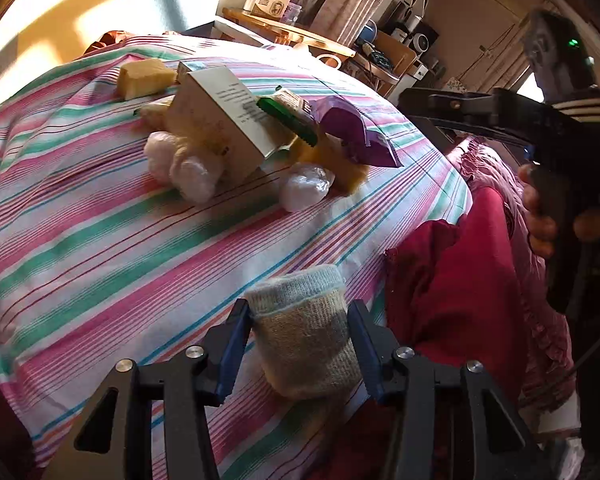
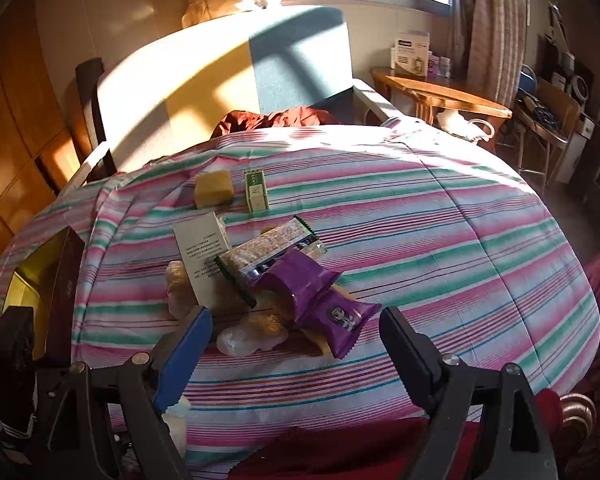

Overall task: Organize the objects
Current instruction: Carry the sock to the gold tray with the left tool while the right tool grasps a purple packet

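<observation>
My left gripper is shut on a rolled grey knitted sock, held above the striped bed cover. Beyond it lies a pile: a white box, a green-edged snack bar, a purple snack packet, clear-wrapped white balls and a yellow sponge block. My right gripper is open and empty, just short of the same pile; the purple packet and a wrapped ball lie between its fingers. A small green-and-white box lies beside the sponge.
A dark red blanket lies off the cover's right edge. A dark box with a yellow inside sits at the left edge of the bed. A wooden side table with boxes stands at the back right, cluttered shelves beyond it.
</observation>
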